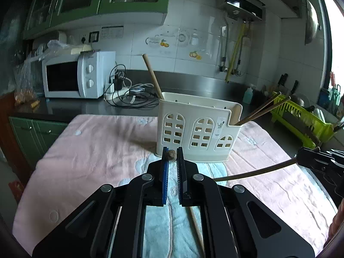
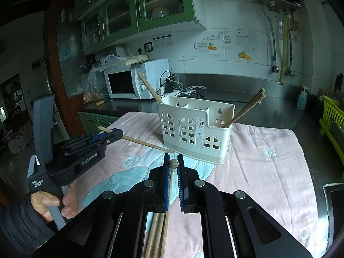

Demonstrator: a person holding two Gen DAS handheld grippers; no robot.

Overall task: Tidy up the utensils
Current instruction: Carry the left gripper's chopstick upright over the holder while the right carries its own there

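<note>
- Gripping light, stiff wooden chopsticks: left claw [image 2: 114,136] clamped on one chopstick [image 2: 146,143], right claw [image 2: 173,164] clamped on another chopstick [image 2: 169,185]
- Mid-shaft holds suit smooth, slippery sticks; the cream holder [image 2: 193,129] looks light, tippable

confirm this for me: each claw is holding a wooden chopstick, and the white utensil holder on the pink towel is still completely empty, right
Not quite. The white utensil holder is not empty: the right wrist view shows a pair of chopsticks in its right compartment and a wooden stick at its left end. The rest holds: left claw and right claw each grip one.
</note>
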